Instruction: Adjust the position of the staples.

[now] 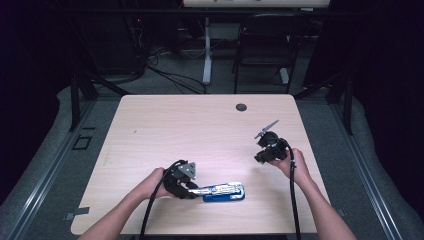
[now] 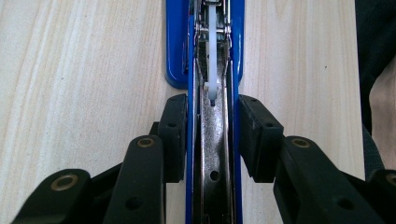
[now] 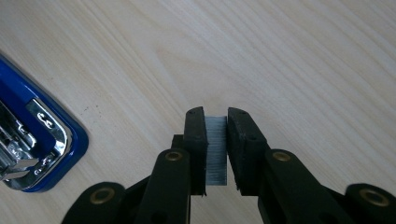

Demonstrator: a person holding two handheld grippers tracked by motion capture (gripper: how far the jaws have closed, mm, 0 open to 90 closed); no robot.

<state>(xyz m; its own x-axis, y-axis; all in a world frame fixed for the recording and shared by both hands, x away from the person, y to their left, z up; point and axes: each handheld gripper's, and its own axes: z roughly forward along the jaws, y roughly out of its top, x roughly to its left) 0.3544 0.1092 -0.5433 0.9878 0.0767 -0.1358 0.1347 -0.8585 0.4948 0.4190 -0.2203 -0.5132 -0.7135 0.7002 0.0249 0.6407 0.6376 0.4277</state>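
A blue stapler (image 1: 223,192) lies open near the front edge of the table, its shiny metal magazine (image 2: 214,154) bared. My left gripper (image 1: 192,189) is shut on it, with the pads pressing its blue sides in the left gripper view (image 2: 212,109). A white pusher (image 2: 212,56) sits in the channel ahead. My right gripper (image 1: 261,157) hangs above the table's right part, apart from the stapler. In the right gripper view it (image 3: 215,116) is shut on a grey strip of staples (image 3: 215,154). The stapler's end (image 3: 42,140) shows at the left there.
The light wooden table (image 1: 200,130) has a round cable hole (image 1: 241,107) near its far edge. Beyond the table stand a dark chair (image 1: 265,45) and a white desk leg (image 1: 206,50), with cables on the floor.
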